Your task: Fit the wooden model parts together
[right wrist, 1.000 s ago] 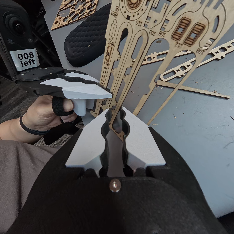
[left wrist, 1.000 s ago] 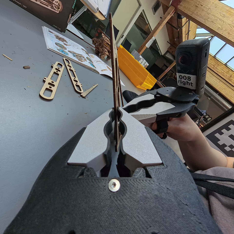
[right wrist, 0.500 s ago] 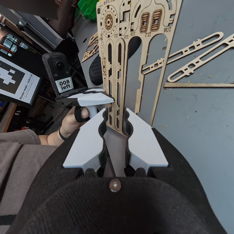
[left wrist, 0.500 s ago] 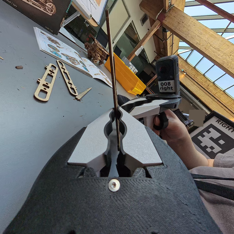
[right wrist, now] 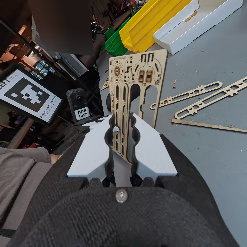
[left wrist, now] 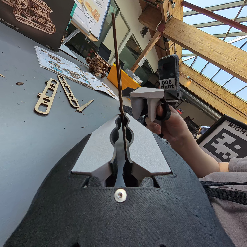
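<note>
Two sets of tongs meet at one laser-cut plywood sheet (right wrist: 139, 85). It stands upright, long axis vertical, above the grey tabletop (left wrist: 26, 140). Left tongs (left wrist: 122, 121) are pinching its lower edge, seen edge-on; right tongs (right wrist: 123, 117) are spread, the sheet's face just beyond them. Small engraved numbers mark its parts. Loose slotted strips (left wrist: 46, 96) and an instruction booklet (left wrist: 64, 68) lie nearby, under timber roof beams (left wrist: 200, 44).

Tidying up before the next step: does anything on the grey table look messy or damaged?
Small wood chips and splinters litter the grey table around the two loose slotted wooden strips, likely debris from punching parts out of the plywood sheet. Nothing looks broken.
</note>
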Motion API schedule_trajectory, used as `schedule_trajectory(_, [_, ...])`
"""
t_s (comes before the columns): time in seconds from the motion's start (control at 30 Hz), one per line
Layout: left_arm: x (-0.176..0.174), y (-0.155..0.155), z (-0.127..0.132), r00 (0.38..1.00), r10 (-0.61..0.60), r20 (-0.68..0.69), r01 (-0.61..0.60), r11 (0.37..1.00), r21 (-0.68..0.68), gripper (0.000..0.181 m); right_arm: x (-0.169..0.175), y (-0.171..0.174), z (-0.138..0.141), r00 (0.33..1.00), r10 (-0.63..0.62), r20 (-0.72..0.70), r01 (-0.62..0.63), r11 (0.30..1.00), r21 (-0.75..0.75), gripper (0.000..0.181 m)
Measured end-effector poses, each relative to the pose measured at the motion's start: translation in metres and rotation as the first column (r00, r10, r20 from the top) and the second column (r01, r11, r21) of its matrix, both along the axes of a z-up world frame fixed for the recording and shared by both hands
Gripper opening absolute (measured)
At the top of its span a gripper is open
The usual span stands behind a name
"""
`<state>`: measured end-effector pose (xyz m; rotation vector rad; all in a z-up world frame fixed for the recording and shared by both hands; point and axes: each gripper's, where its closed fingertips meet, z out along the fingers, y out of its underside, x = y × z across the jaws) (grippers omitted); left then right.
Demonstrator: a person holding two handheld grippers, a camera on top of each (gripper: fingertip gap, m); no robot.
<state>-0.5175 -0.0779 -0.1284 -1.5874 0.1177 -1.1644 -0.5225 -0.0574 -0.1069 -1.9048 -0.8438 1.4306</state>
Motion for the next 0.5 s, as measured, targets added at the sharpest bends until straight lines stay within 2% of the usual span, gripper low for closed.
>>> schedule_trajectory(0.2, [0.0012,-0.0008,-0.0003,1.000,0.005,-0.028,-0.004,1.000,0.019,0.000,0.0019,0.0057,-0.0036,0.998,0.005,0.058,-0.008,0.999,0.038,0.009])
schedule_trajectory(0.3, [0.0038,-0.0006,-0.0022,0.998,0.010,-0.066,-0.009,1.000,0.027,0.000,-0.0024,0.0007,-0.0052,0.996,0.037,0.076,-0.039,0.999,0.019,0.017])
schedule_trajectory(0.33, [0.0049,-0.0010,-0.0033,0.997,0.010,-0.082,-0.007,1.000,0.028,0.000,-0.0050,-0.0029,-0.0069,0.995,0.061,0.075,-0.060,0.998,-0.012,0.026])
schedule_trajectory(0.37, [0.0058,-0.0016,-0.0038,0.996,0.007,-0.094,-0.004,0.999,0.033,0.000,-0.0059,-0.0028,-0.0085,0.995,0.064,0.075,-0.062,0.998,-0.034,0.025])
schedule_trajectory(0.4, [0.0057,-0.0021,-0.0038,0.995,0.006,-0.097,-0.003,0.999,0.036,0.000,-0.0049,0.0003,-0.0112,0.994,0.044,0.096,-0.043,0.999,-0.018,0.014])
schedule_trajectory(0.5, [0.0033,-0.0036,-0.0005,0.999,-0.012,-0.041,0.013,0.999,0.029,0.000,-0.0062,-0.0037,-0.0079,0.996,0.050,0.079,-0.051,0.999,0.012,0.015])
